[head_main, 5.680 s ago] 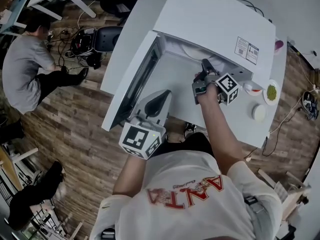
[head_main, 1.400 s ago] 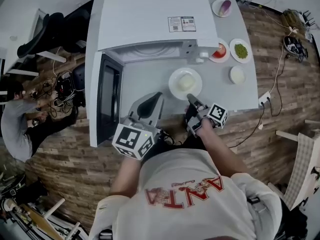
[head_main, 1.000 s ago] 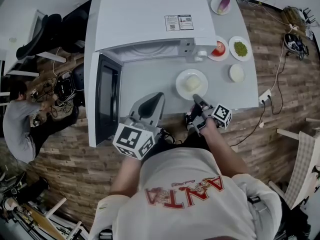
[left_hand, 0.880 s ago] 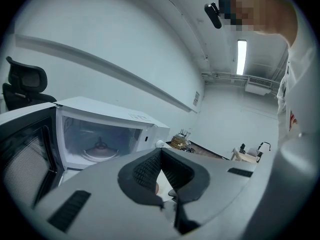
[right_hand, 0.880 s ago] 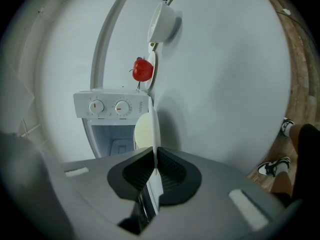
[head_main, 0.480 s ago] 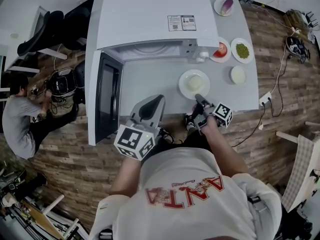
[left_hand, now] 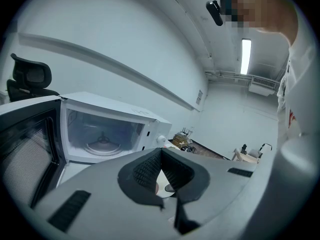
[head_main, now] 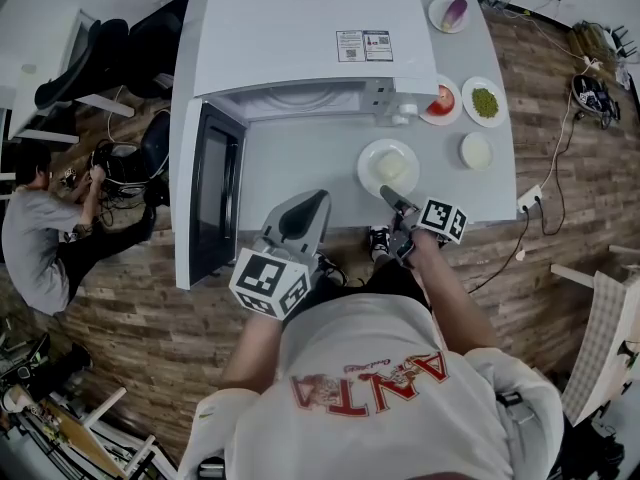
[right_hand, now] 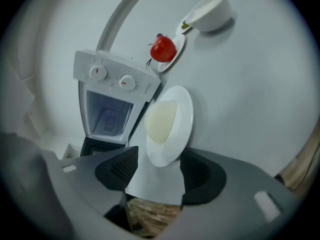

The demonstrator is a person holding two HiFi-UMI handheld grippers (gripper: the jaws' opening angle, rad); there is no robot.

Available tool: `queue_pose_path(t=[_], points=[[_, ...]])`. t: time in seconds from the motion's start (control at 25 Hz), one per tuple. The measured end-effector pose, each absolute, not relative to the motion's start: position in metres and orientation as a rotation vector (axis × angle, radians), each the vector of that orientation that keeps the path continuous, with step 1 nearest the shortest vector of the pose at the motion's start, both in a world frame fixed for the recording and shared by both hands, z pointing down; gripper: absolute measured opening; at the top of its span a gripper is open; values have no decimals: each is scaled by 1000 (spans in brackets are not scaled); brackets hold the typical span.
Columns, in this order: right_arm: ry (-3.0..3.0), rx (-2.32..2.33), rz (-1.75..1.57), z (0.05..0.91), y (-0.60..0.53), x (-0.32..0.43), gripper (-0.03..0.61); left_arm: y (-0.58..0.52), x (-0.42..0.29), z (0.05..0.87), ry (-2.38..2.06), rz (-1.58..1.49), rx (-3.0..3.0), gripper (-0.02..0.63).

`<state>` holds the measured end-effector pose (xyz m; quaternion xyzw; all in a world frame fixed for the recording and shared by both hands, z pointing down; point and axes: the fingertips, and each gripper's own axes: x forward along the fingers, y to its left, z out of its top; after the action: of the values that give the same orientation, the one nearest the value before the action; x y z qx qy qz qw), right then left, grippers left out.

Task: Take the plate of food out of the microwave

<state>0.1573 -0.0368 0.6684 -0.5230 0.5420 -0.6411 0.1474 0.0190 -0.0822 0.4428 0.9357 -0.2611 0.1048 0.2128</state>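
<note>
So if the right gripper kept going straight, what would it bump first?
Probably the plate of food: its near rim sits right ahead of the right gripper, between jaws that have just been opening and aren't pressing it.

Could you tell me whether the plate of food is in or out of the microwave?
Out: the plate rests on the table, outside the open microwave.
</note>
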Motion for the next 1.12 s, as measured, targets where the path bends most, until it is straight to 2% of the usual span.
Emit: queue_pose_path(t=[0.32,0.68,0.92,0.96,1.12], points=[[2090,-1769,-1884,678,-27,146,244,-83,14,442,-740,287,2591,9],[2409,-1906,-1922,686,-11,141,245,-83,9,435,-760,252,2591,9],[2346,-1869,-1982,680,-3,146,244,-82,8,430,-774,218,2590,9],[2327,-1870,-1969,674,-3,149,228,-81,8,428,-778,214,2592,9],[2294,-1941,-1810,645,-16,165,89,-80,9,418,-800,188,2603,9]])
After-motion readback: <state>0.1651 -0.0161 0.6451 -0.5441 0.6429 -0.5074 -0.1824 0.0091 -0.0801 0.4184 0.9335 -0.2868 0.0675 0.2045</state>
